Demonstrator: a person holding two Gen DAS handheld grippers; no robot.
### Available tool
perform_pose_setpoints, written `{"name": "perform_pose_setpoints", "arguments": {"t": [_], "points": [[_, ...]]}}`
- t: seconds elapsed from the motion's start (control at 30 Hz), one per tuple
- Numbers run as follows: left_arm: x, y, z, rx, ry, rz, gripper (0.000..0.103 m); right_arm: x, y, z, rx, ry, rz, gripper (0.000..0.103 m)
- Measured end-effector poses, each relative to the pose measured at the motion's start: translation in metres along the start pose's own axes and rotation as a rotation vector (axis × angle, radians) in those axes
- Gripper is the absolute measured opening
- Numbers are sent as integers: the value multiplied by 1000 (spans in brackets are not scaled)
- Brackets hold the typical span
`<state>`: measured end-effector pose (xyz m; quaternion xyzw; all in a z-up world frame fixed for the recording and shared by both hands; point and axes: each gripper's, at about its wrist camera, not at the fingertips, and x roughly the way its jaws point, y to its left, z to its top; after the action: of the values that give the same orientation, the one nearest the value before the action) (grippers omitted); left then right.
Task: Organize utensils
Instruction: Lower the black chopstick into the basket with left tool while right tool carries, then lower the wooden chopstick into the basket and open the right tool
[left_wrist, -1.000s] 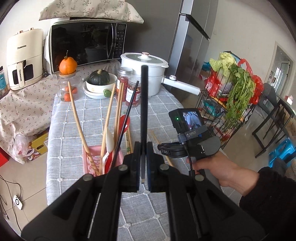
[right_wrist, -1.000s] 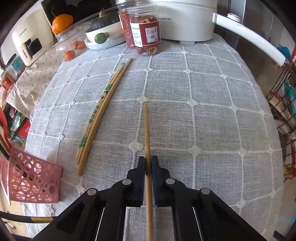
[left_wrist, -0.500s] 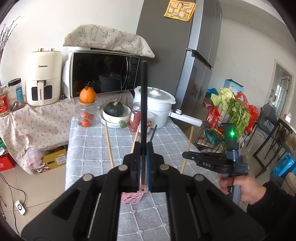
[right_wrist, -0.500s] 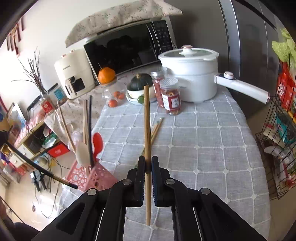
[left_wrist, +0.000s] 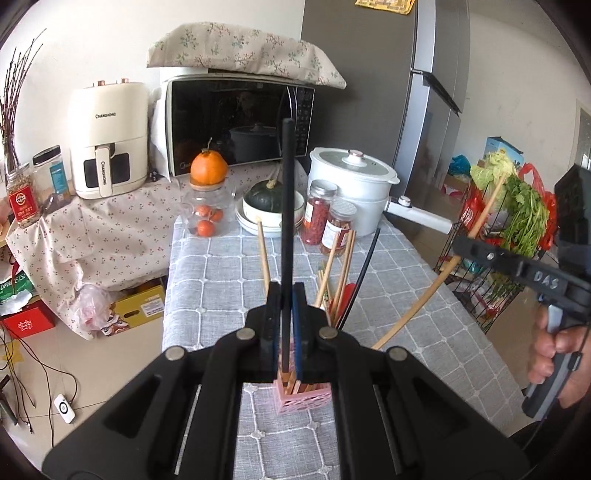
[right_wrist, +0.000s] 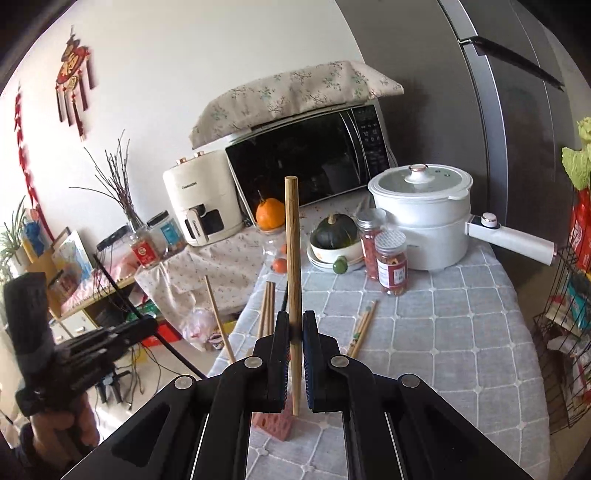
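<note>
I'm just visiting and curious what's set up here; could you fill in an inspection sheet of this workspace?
Surface: table under a grey checked cloth.
Job's things: pink holder with chopsticks; loose chopsticks on the cloth.
Clutter: white pot, two jars, squash in a bowl, orange on a glass jar.
Grippers: left gripper shut on a black chopstick; right gripper shut on a wooden chopstick.
Cables: wires on the floor.
Surroundings: microwave, air fryer, fridge, vegetable rack.

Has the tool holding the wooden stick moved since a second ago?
Yes. The right tool rose with its wooden chopstick: earlier it was low over the tablecloth; now the microwave and wall fill its view.
</note>
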<state>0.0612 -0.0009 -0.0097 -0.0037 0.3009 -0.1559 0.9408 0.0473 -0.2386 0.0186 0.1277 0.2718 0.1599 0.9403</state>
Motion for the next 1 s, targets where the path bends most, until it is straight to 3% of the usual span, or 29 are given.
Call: {"name": "perform_pose_setpoints", "arguments": {"t": [0.17, 0.23, 0.3, 0.43, 0.77, 1.0], "points": [[25, 5, -7, -22, 75, -17, 8, -4, 11, 4, 3, -18, 49, 7], [29, 6, -8, -35, 88, -19, 22, -2, 14, 4, 4, -13, 65, 7], [26, 7, -8, -54, 82, -21, 46, 1, 16, 3, 7, -6, 78, 7], [20, 8, -5, -65, 78, -22, 51, 6, 22, 1, 3, 6, 93, 7], [17, 9, -16, -39, 121, 39, 76, 42, 27, -15, -9, 104, 72, 7], [20, 10, -20, -43, 145, 47, 79, 70, 28, -29, -8, 185, 63, 8]]}}
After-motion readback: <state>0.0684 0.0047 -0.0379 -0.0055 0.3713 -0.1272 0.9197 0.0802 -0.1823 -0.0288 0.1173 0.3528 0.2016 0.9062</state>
